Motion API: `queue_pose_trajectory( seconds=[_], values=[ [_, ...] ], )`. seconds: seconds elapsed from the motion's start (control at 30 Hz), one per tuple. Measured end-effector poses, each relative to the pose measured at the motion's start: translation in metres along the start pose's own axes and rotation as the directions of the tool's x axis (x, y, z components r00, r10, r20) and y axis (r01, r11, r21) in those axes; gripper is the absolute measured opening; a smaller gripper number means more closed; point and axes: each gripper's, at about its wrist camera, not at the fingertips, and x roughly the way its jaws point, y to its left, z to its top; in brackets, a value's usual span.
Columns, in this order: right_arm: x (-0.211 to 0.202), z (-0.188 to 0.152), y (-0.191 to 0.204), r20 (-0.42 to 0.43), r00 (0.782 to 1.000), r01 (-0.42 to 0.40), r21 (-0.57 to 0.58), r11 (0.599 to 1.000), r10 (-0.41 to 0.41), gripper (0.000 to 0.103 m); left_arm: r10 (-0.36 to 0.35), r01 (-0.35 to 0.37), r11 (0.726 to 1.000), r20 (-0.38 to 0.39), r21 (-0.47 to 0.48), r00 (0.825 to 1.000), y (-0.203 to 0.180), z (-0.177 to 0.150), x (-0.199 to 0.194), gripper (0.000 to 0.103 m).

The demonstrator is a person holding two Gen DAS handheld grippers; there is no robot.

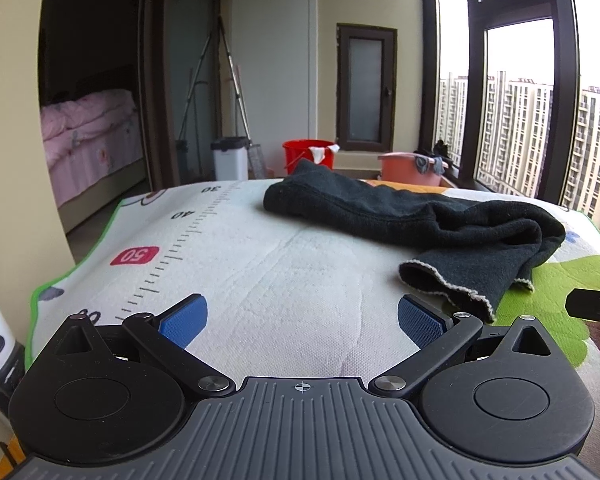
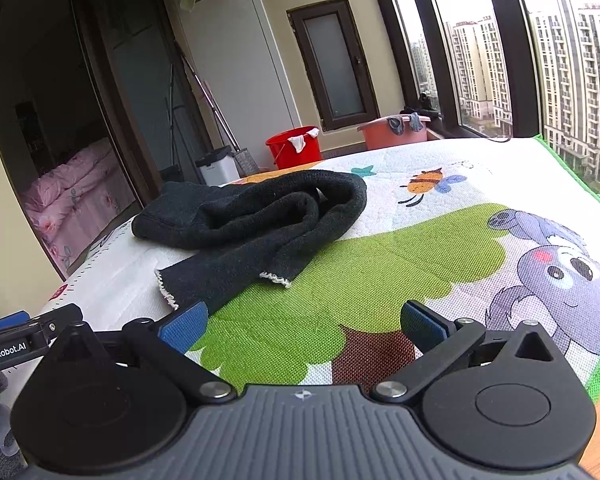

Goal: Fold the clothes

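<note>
A dark knitted garment (image 1: 416, 220) is lying crumpled on a printed mat (image 1: 260, 264) that is covering the table. It is sitting toward the far middle of the mat, loosely bunched into a long roll, with one flat end trailing toward the near side. That near end is showing a pale stitched hem (image 2: 276, 279) and is resting partly on the white area and partly on the green tree print (image 2: 340, 280).

The left claw (image 1: 302, 320) is hovering over the white part of the mat with its blue pads (image 1: 184, 320) standing wide apart and gripping nothing; its right pad is sitting just beside the near hem of the garment, and contact cannot be confirmed. The right claw (image 2: 304, 322) is likewise standing spread wide and empty, over the green tree print, with the garment's near end just beside its left pad (image 2: 184, 326). The body of the left claw is showing at the left edge of the right wrist view.

The mat is bearing a printed ruler scale (image 1: 172, 264), a bee (image 2: 428, 184) and a grey koala (image 2: 560, 280).

Beyond the table, a red bucket (image 1: 310, 154), a pink basin (image 1: 410, 168) and a white bin (image 1: 230, 158) are standing on the floor. A bed with pink covers (image 1: 88, 136) is showing through the doorway at far left. Tall windows (image 1: 520, 100) at right are overlooking apartment blocks.
</note>
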Motion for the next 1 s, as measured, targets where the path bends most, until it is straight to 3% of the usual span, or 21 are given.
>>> queue_pose_trajectory(
  seconds=[0.1,0.2,0.3,0.4,0.47,0.5,0.53,0.63,0.7,0.8,0.83,0.87,0.9,0.93,1.0],
  values=[
    [-0.014,0.006,0.002,0.145,0.982,-0.113,-0.076,0.991,0.123,0.103,-0.022,0.024,0.998,0.03,-0.053,0.999,0.01,-0.002,-0.005,0.103],
    [-0.021,0.031,0.021,0.226,0.966,-0.076,-0.22,0.973,0.126,0.103,-0.081,0.082,0.993,0.017,-0.08,0.997,0.016,-0.001,-0.003,0.103],
    [-0.008,0.056,0.041,0.188,0.972,-0.065,-0.354,0.933,0.139,0.103,-0.161,0.156,0.983,-0.045,-0.1,0.986,0.02,0.0,0.006,0.103],
    [0.034,0.063,0.059,0.115,0.984,-0.071,-0.45,0.89,0.137,0.103,-0.226,0.212,0.97,-0.114,-0.118,0.967,0.022,0.0,0.018,0.103],
    [0.062,0.066,0.071,0.066,0.989,-0.079,-0.51,0.856,0.13,0.087,-0.24,0.224,0.967,-0.145,-0.12,0.96,0.02,0.0,0.023,0.103],
    [0.076,0.068,0.076,0.041,0.991,-0.084,-0.539,0.838,0.126,0.071,-0.241,0.226,0.968,-0.147,-0.114,0.959,0.019,-0.001,0.022,0.103],
    [0.09,0.07,0.082,0.017,0.993,-0.089,-0.567,0.819,0.12,0.068,-0.244,0.23,0.967,-0.148,-0.107,0.958,0.018,-0.001,0.022,0.103],
    [0.132,0.076,0.1,-0.055,0.994,-0.11,-0.647,0.755,0.098,0.069,-0.254,0.24,0.964,-0.132,-0.111,0.958,0.018,-0.004,0.019,0.103],
    [0.145,0.076,0.123,-0.076,0.993,-0.117,-0.683,0.721,0.09,0.076,-0.263,0.246,0.96,-0.122,-0.137,0.957,0.022,-0.005,0.018,0.103],
    [0.171,0.075,0.125,-0.161,0.982,-0.18,-0.659,0.73,0.097,0.075,-0.285,0.261,0.946,-0.108,-0.193,0.952,0.031,-0.006,0.018,0.103],
    [0.179,0.075,0.124,-0.197,0.975,-0.207,-0.641,0.739,0.103,0.067,-0.294,0.269,0.939,-0.096,-0.214,0.951,0.034,-0.007,0.017,0.103],
    [0.188,0.075,0.123,-0.233,0.966,-0.234,-0.622,0.747,0.109,0.065,-0.298,0.271,0.933,-0.086,-0.235,0.951,0.037,-0.007,0.016,0.103],
    [0.187,0.075,0.12,-0.237,0.964,-0.246,-0.61,0.754,0.122,0.057,-0.3,0.272,0.928,-0.076,-0.255,0.951,0.04,-0.008,0.015,0.103],
    [0.183,0.076,0.117,-0.237,0.963,-0.252,-0.596,0.762,0.132,0.041,-0.299,0.27,0.923,-0.067,-0.276,0.952,0.043,-0.009,0.014,0.103],
    [0.173,0.079,0.109,-0.25,0.955,-0.273,-0.541,0.795,0.157,0.026,-0.295,0.265,0.911,-0.05,-0.317,0.954,0.05,-0.01,0.014,0.103]
  ],
)
